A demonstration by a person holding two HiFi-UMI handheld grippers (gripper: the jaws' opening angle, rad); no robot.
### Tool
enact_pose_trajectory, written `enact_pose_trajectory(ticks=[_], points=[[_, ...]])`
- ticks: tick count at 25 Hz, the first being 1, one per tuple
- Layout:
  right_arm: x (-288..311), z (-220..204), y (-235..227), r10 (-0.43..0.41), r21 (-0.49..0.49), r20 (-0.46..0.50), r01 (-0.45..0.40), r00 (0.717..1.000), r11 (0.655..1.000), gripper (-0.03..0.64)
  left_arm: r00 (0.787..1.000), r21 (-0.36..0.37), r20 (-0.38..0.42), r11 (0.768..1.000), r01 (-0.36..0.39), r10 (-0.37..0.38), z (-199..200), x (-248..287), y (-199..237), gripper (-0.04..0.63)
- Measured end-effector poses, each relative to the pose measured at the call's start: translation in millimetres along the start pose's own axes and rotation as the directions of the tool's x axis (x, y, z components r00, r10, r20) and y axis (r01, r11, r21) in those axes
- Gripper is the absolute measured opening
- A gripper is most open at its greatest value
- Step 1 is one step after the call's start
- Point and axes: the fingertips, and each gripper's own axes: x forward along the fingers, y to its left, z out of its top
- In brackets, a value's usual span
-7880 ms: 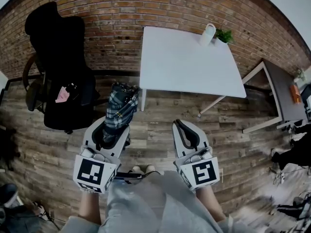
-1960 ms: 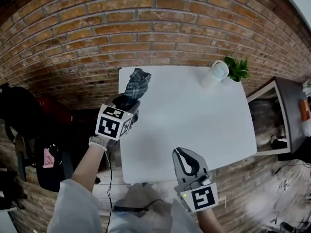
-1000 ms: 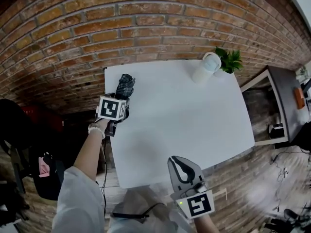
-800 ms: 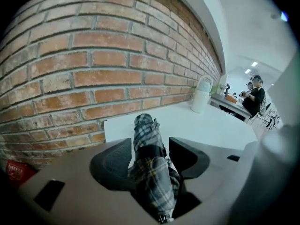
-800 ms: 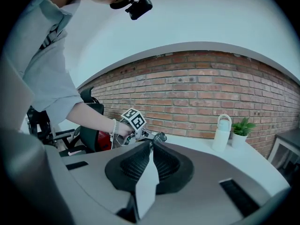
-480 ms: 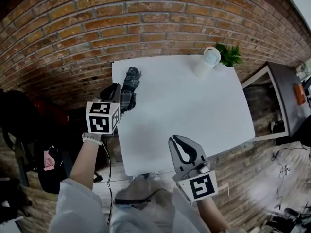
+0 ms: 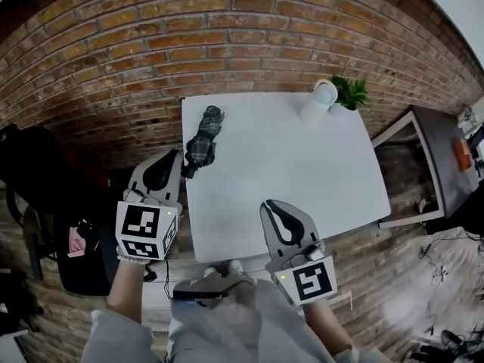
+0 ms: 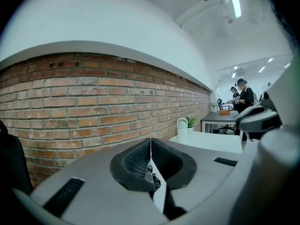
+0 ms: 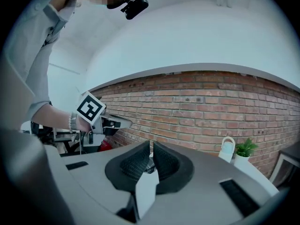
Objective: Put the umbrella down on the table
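The folded dark plaid umbrella (image 7: 203, 138) lies on the white table (image 7: 302, 172), near its left edge toward the far corner. My left gripper (image 7: 169, 159) hovers just off the table's left edge, short of the umbrella's near end and apart from it. Its jaws have just been closing and now stand shut with nothing between them, as the left gripper view (image 8: 150, 142) also shows. My right gripper (image 7: 277, 207) hangs over the table's near edge, shut and empty, its pads together in the right gripper view (image 9: 151, 146).
A white jug (image 7: 318, 100) and a small potted plant (image 7: 349, 93) stand at the table's far right corner. A brick wall (image 7: 227, 44) runs behind the table. A black chair (image 7: 38, 180) is at the left, a side desk (image 7: 442, 157) at the right.
The left gripper has let go of the umbrella, closed and drawn back off the table toward me. The umbrella stays lying on the table. The right gripper rose slightly.
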Motion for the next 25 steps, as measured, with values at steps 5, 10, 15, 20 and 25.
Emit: enact_pose_trajectory(ticks=[5, 10, 15, 20, 25], points=[[-8.1, 11.6, 5.6, 0.01, -0.018, 0.002, -0.01, 1.0, 1.0, 0.052, 1.0, 0.054, 0.029, 0.999, 0.0, -0.001, 17.0, -41.0, -17.9, 0.023], [-12.6, 14.3, 16.3, 0.026, -0.012, 0.022, -0.026, 0.999, 1.0, 0.052, 0.998, 0.059, 0.056, 0.998, -0.019, 0.015, 19.2, -74.8, -30.1, 0.023], [-12.6, 13.0, 24.5, 0.048, -0.025, 0.004, -0.048, 0.999, 0.999, 0.052, 0.998, 0.028, 0.056, 0.999, -0.031, 0.029, 15.8, -96.3, -35.8, 0.023], [-13.7, 13.4, 27.3, 0.054, -0.034, 0.007, -0.054, 0.999, 0.998, 0.052, 0.998, 0.012, 0.052, 1.0, -0.026, 0.025, 12.8, -107.6, -39.8, 0.023], [-11.6, 11.6, 32.3, 0.067, -0.044, -0.008, -0.067, 0.998, 0.997, 0.052, 0.998, -0.018, 0.065, 1.0, -0.013, 0.014, 17.5, -109.8, -42.6, 0.023]])
